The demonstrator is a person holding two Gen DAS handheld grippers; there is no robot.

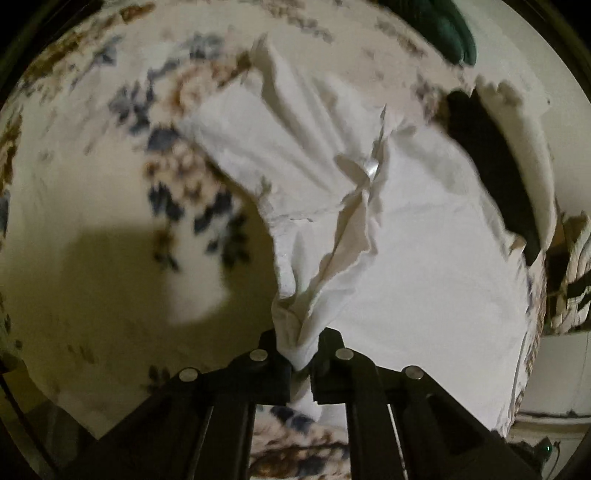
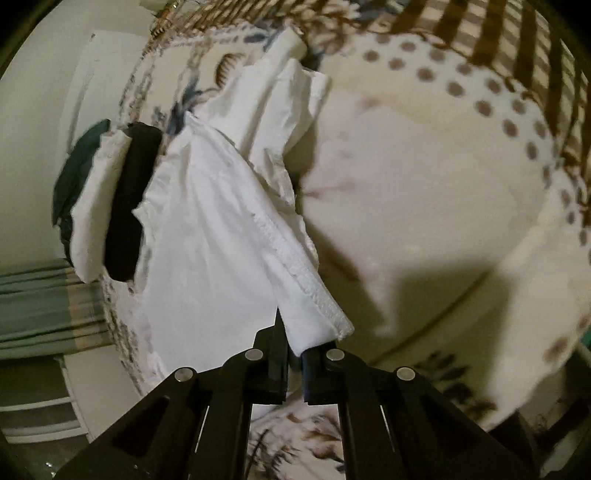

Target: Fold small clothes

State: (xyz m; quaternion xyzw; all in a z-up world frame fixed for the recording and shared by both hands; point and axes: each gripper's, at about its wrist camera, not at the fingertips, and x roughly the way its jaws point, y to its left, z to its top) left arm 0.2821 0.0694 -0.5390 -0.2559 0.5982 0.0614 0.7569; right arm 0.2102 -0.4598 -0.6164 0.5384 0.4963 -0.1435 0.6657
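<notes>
A small white garment [image 1: 406,229] hangs stretched above a floral bedspread [image 1: 110,155]. My left gripper [image 1: 300,354] is shut on a bunched corner of it, with the cloth pinched between the jaws. In the right wrist view the same white garment [image 2: 207,236] stretches away from me, its stitched hem running down to the jaws. My right gripper [image 2: 294,350] is shut on that hemmed corner. The garment is creased and gathered along its middle.
Folded clothes lie beyond the garment: a black piece [image 1: 487,155], a white piece [image 1: 524,140] and a dark green one [image 1: 450,33]. They also show in the right wrist view, black [image 2: 129,206] and white [image 2: 92,221]. A dotted pillow [image 2: 498,122] and wicker headboard [image 2: 480,33] stand at right.
</notes>
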